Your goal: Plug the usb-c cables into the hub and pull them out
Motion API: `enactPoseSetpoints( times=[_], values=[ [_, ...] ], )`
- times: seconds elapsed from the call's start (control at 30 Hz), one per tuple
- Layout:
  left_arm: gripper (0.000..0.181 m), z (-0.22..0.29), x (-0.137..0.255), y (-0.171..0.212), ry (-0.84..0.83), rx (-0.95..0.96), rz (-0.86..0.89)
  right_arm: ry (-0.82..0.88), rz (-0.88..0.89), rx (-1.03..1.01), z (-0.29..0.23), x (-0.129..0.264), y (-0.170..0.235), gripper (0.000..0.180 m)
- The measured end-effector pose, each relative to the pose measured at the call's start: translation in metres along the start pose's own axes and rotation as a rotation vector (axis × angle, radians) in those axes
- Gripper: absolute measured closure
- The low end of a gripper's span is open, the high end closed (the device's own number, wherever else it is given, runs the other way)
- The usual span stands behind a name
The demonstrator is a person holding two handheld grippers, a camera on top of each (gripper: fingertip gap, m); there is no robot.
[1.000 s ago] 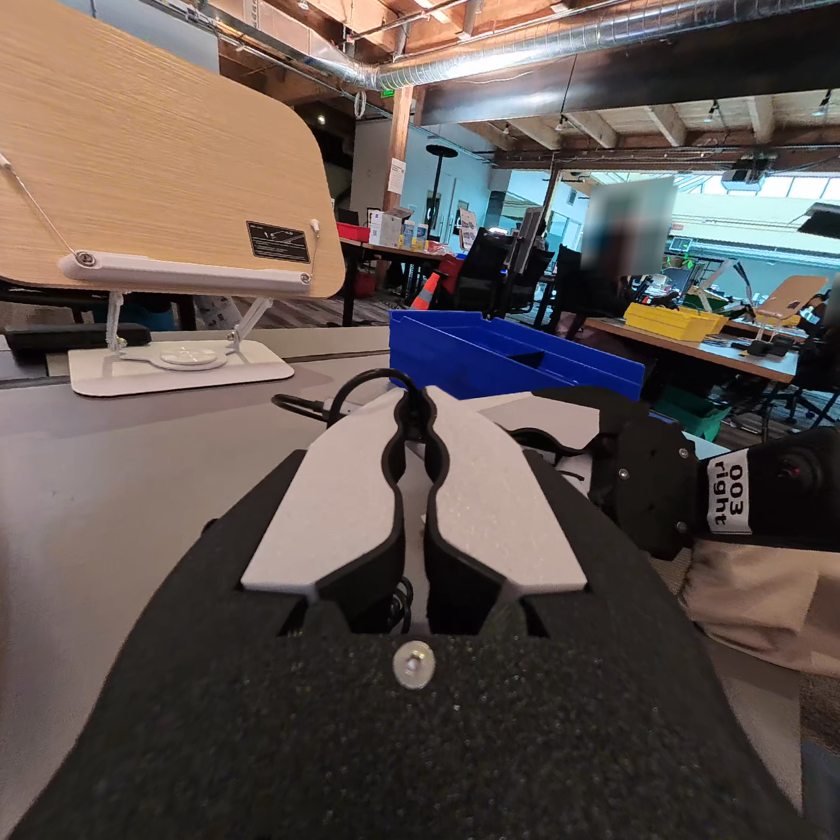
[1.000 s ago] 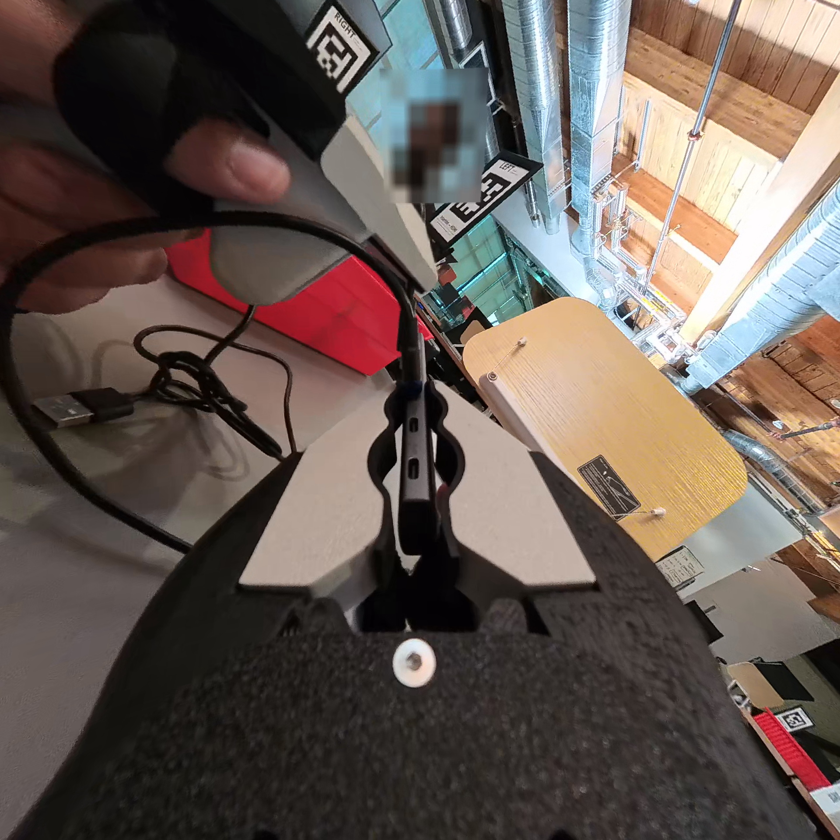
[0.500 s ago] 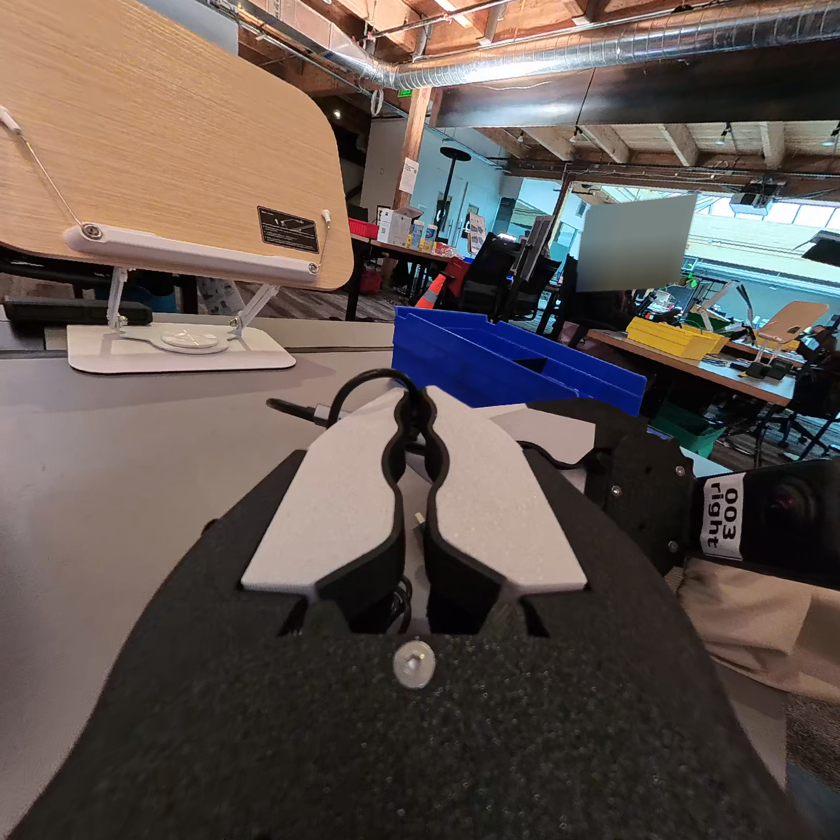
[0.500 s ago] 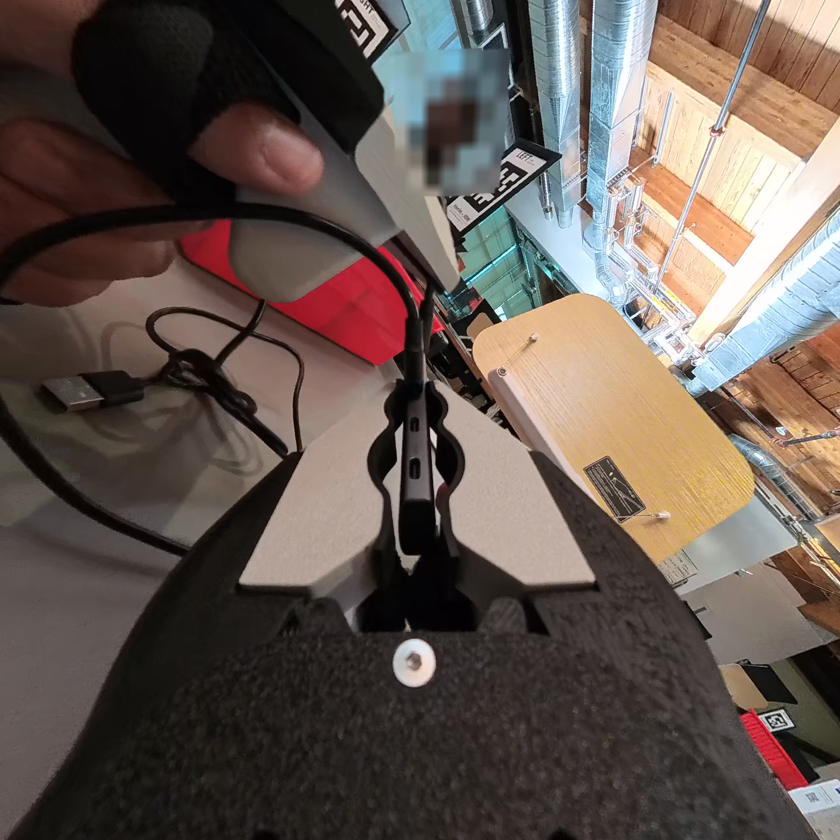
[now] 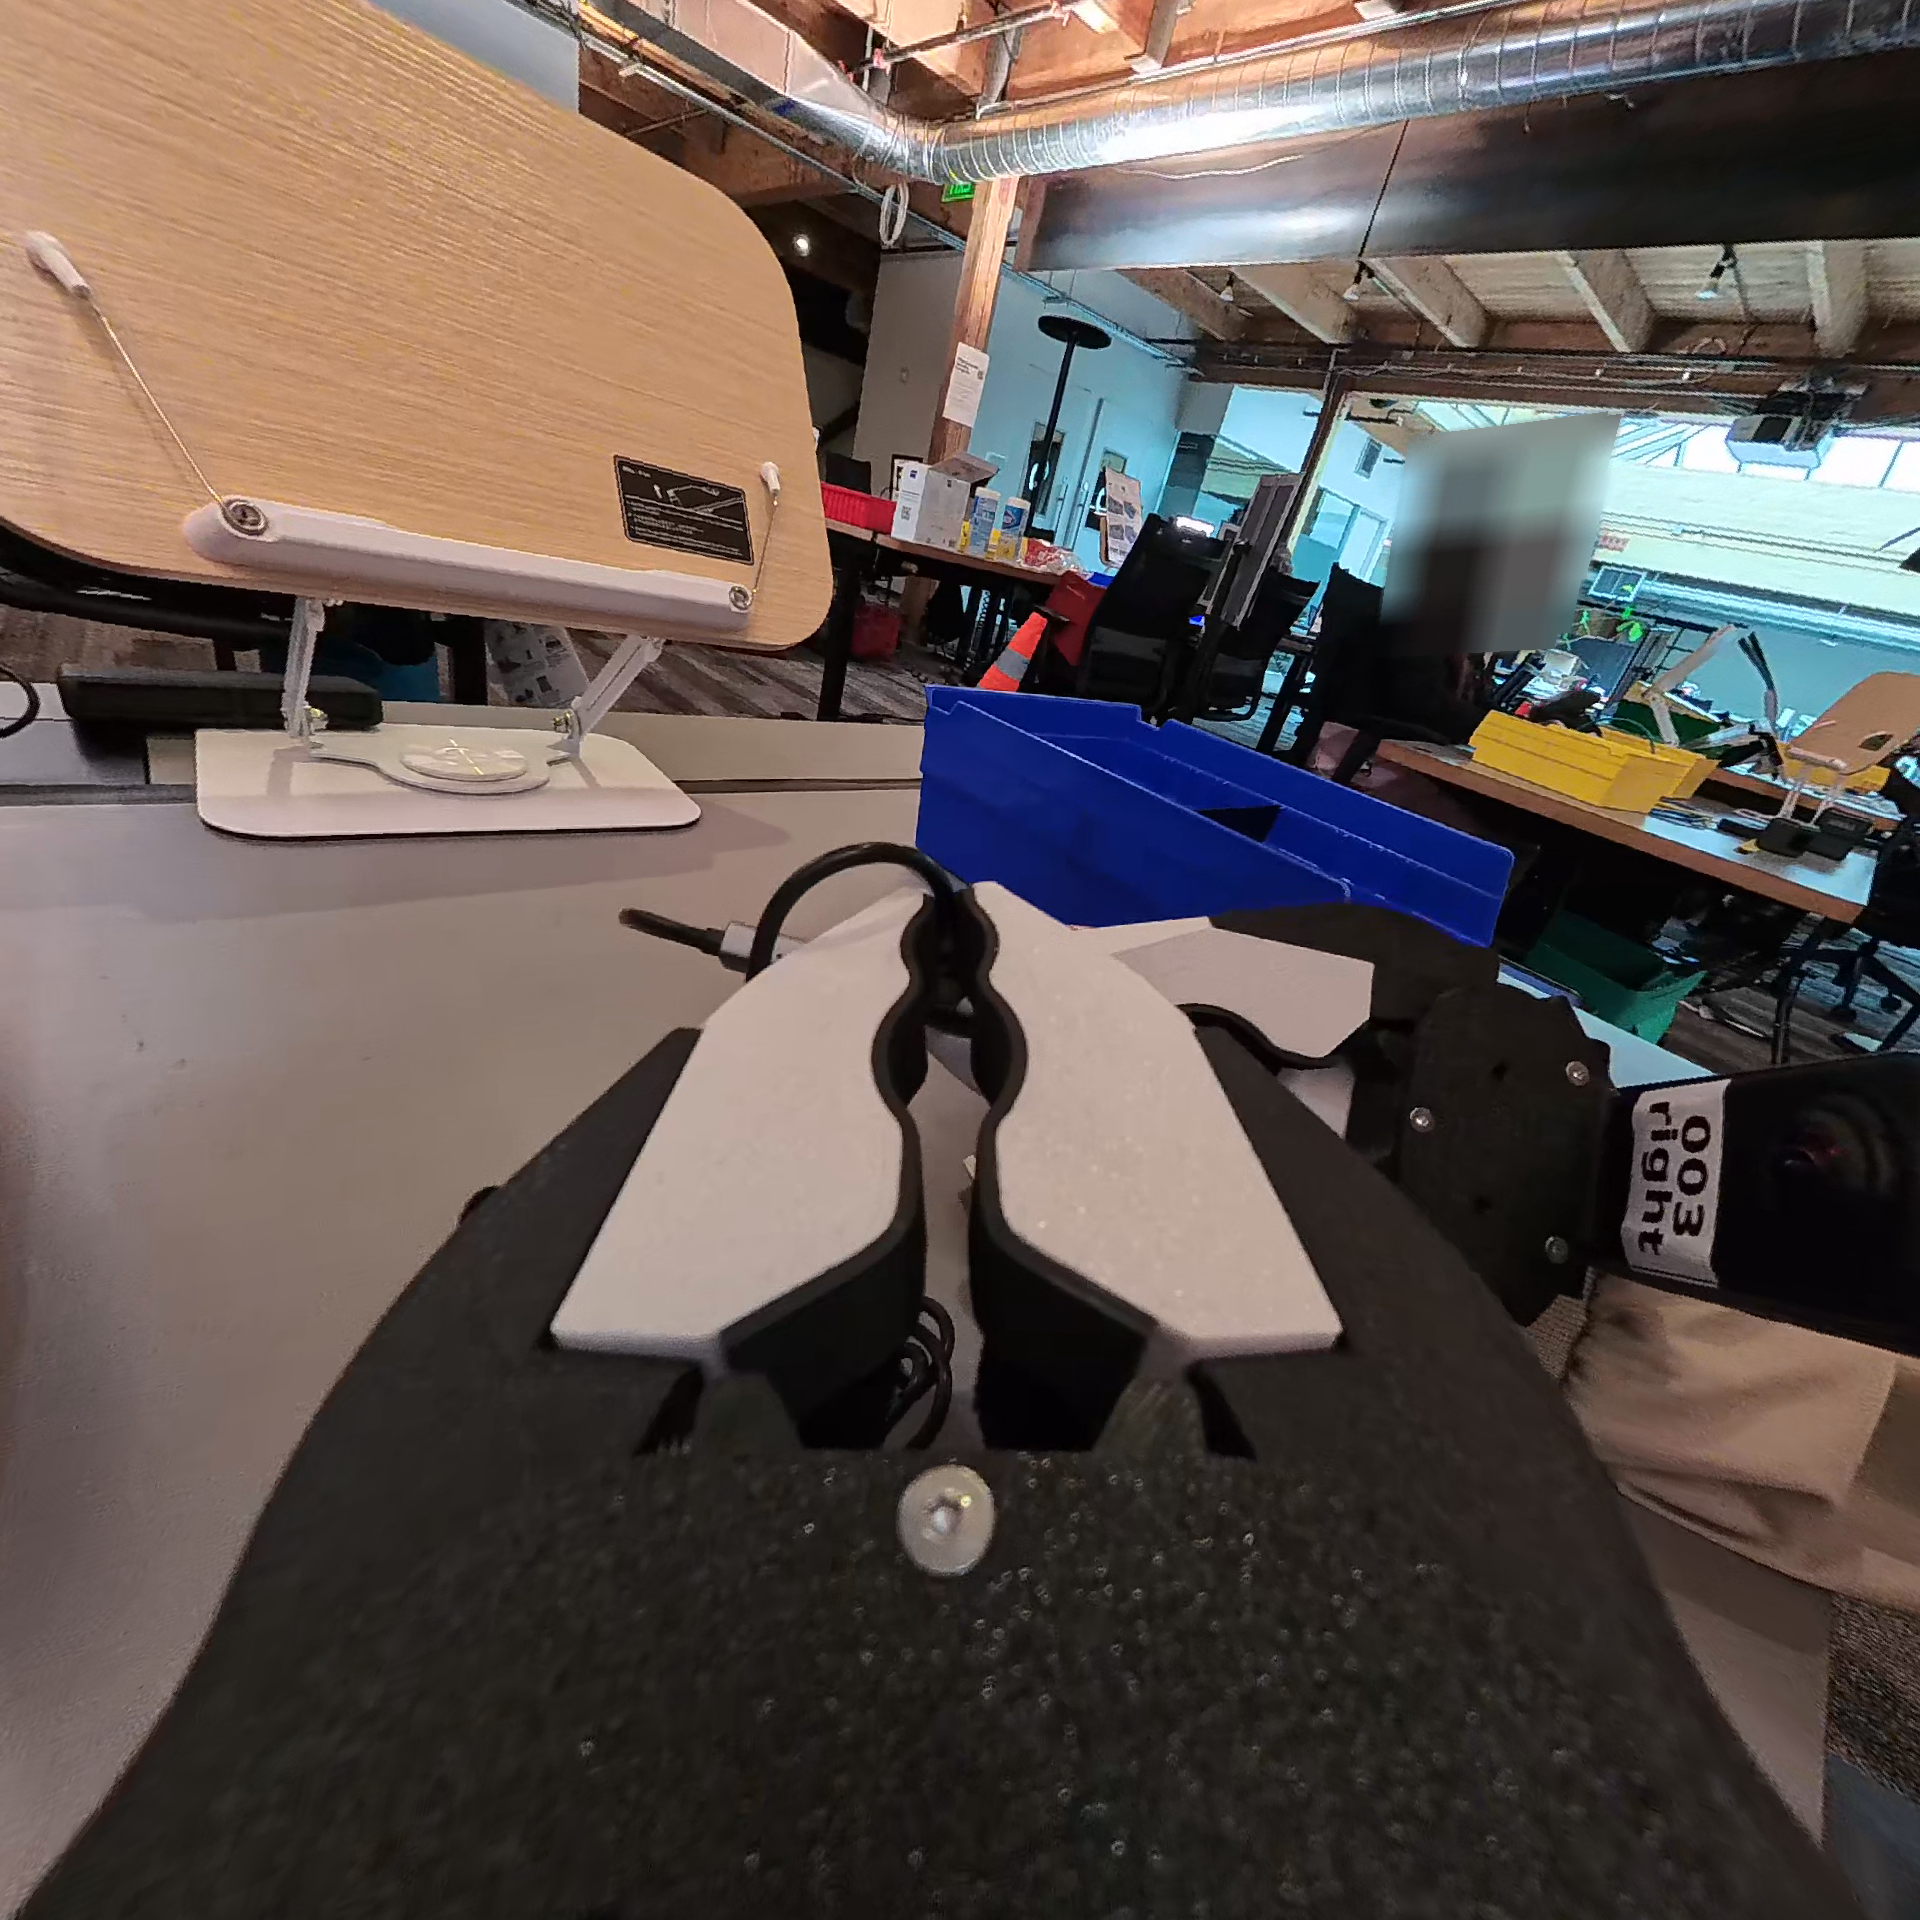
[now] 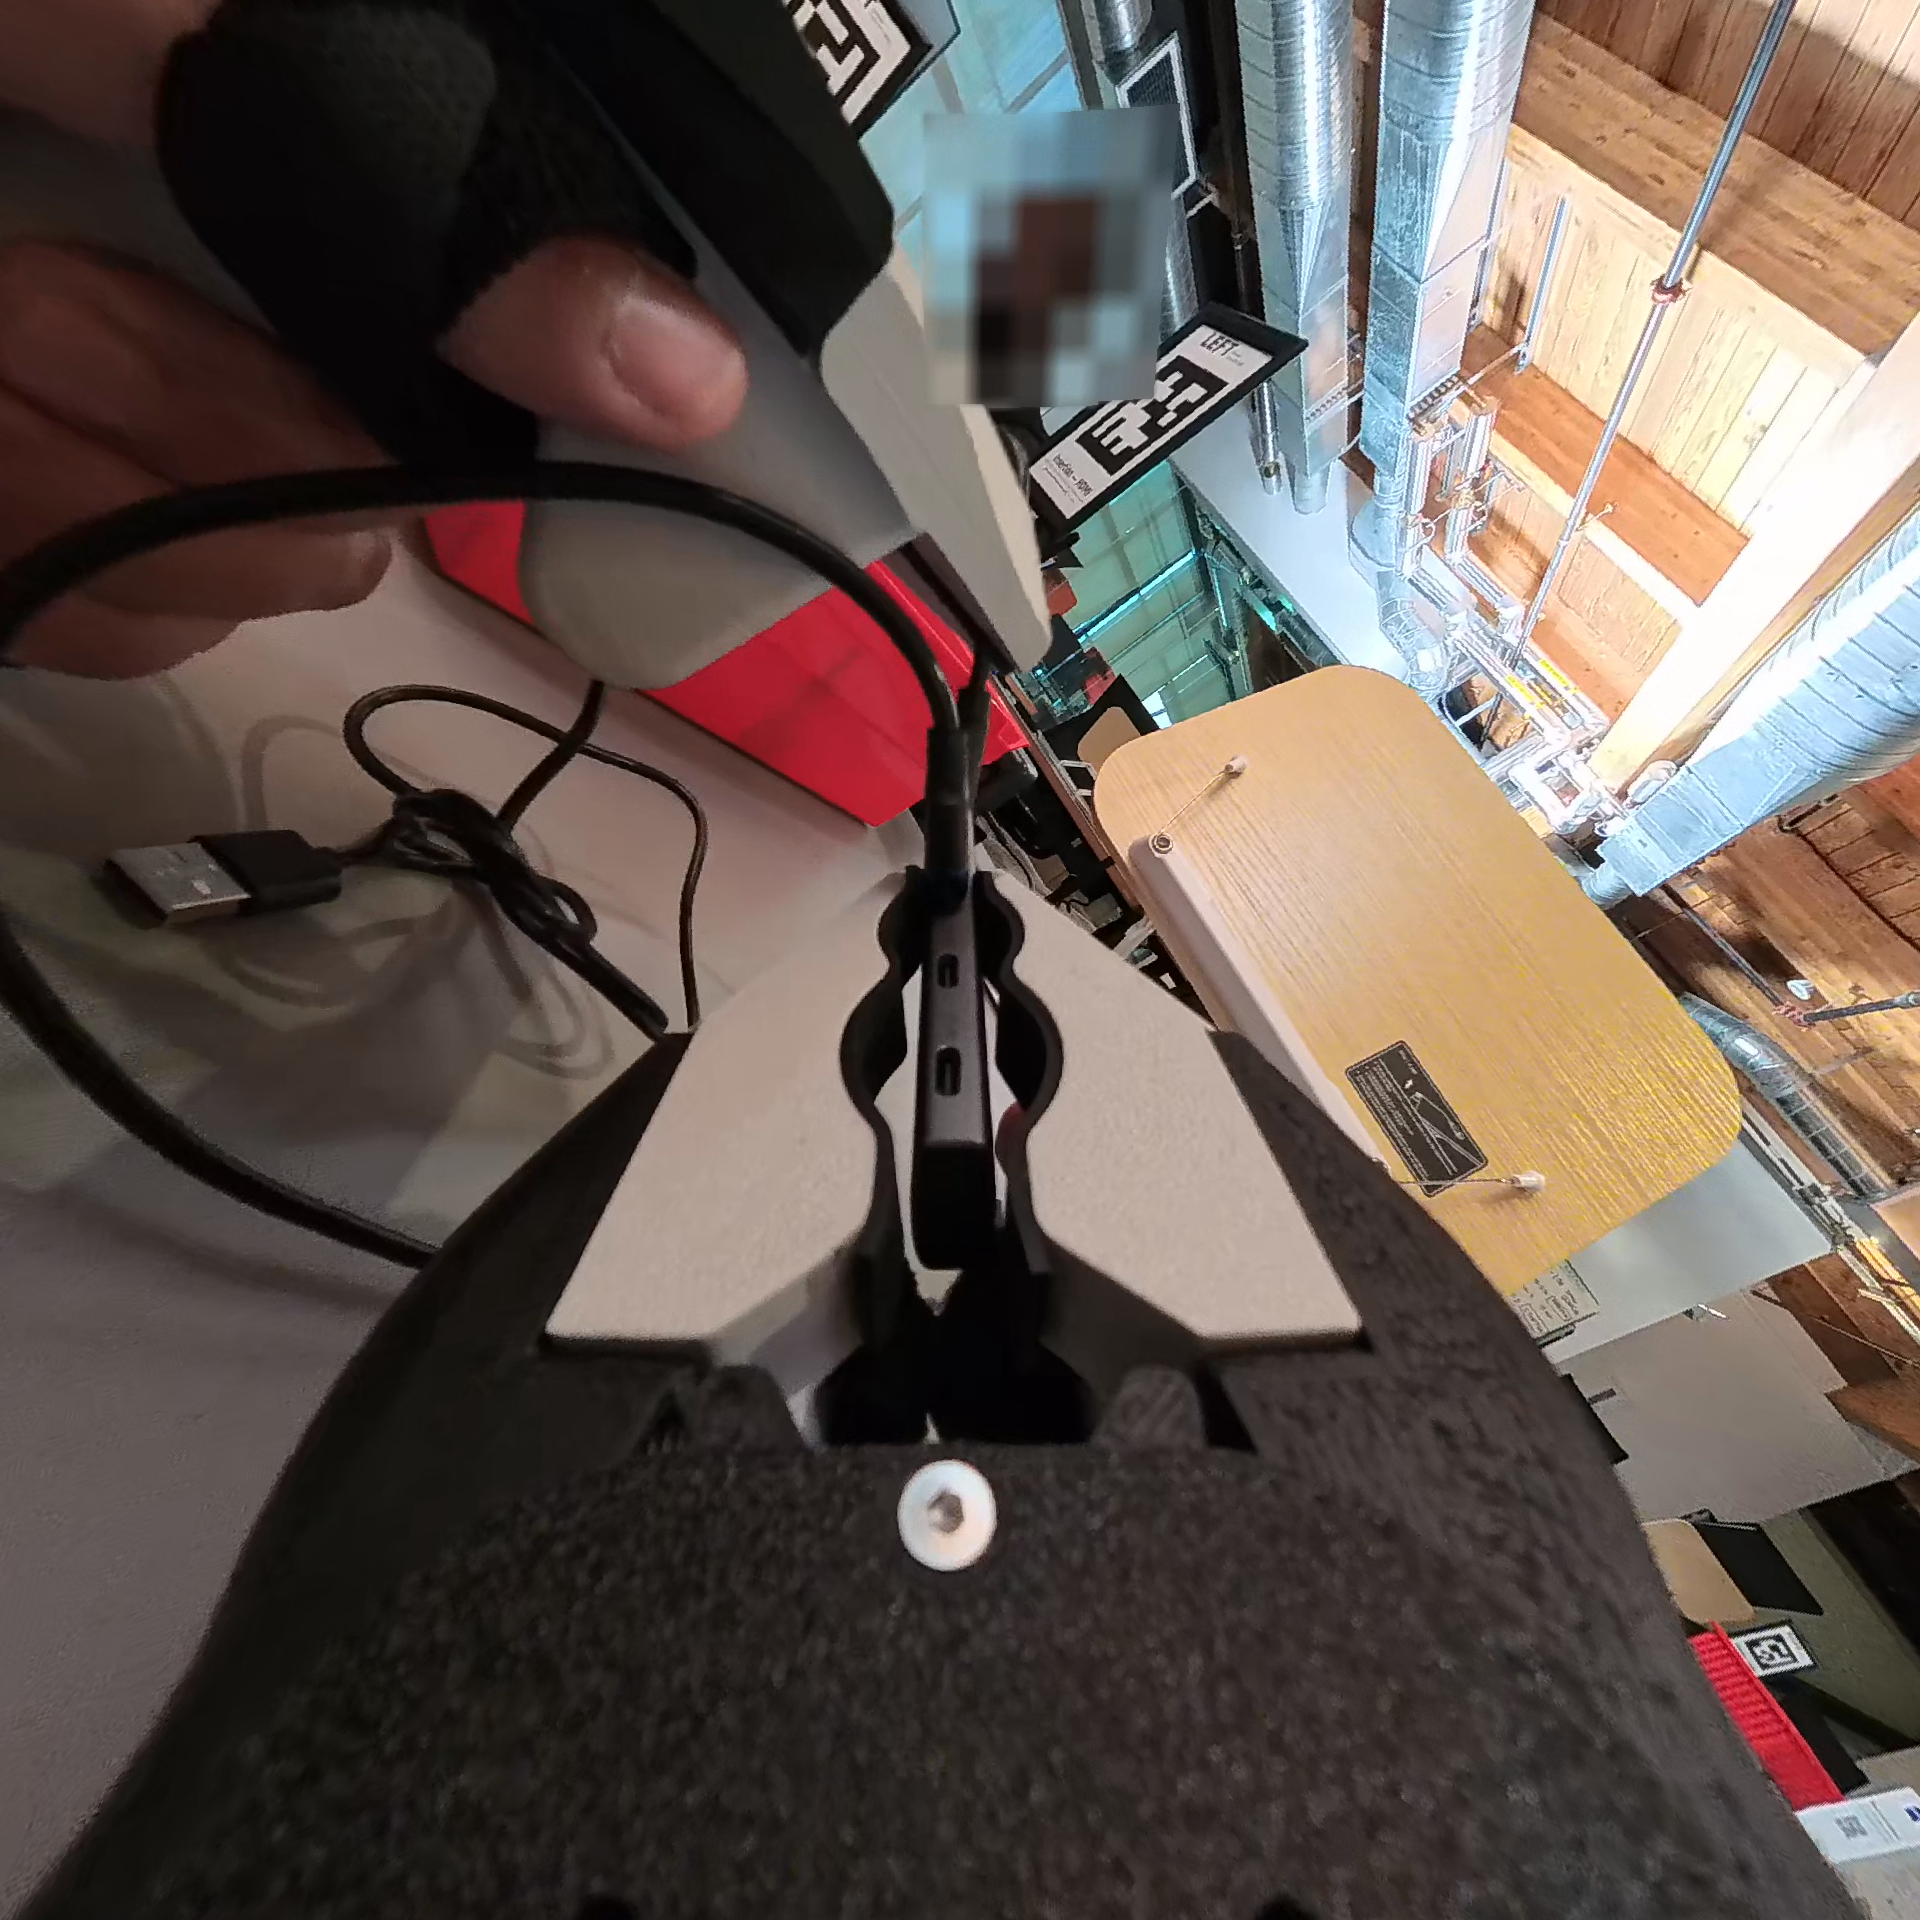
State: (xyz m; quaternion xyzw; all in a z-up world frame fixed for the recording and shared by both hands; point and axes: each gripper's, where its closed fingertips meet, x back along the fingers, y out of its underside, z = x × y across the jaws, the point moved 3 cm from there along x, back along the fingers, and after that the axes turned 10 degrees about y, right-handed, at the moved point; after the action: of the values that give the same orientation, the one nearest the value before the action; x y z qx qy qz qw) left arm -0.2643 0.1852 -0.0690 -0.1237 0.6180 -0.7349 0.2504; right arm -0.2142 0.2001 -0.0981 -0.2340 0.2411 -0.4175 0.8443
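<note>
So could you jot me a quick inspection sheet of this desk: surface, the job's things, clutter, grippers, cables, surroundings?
Surface: grey table, bare in the foreground.
Job's things: dark hub clamped in the right gripper, two ports visible and unplugged.
Clutter: wooden book stand, blue bin, red bin.
Grippers: left gripper shut on a black cable; right shut on the hub.
Cables: hub's own lead loops up; tangled cable with a USB-A plug lies on the table.
Surroundings: open workshop, ceiling ducts, other desks.
</note>
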Motion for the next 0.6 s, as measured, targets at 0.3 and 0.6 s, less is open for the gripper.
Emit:
enactPoseSetpoints(
  times=[0.3,0.6],
  values=[
    [0.178,-0.0018,0.0005,0.0008,-0.014,-0.01,0.0,-0.008,-0.002,0.008,-0.0018,-0.0004,0.0,0.171],
    [0.178,-0.0038,0.0006,0.0028,-0.032,-0.034,-0.013,-0.008,-0.001,0.006,-0.002,-0.0009,-0.0005,0.171]
  ],
)
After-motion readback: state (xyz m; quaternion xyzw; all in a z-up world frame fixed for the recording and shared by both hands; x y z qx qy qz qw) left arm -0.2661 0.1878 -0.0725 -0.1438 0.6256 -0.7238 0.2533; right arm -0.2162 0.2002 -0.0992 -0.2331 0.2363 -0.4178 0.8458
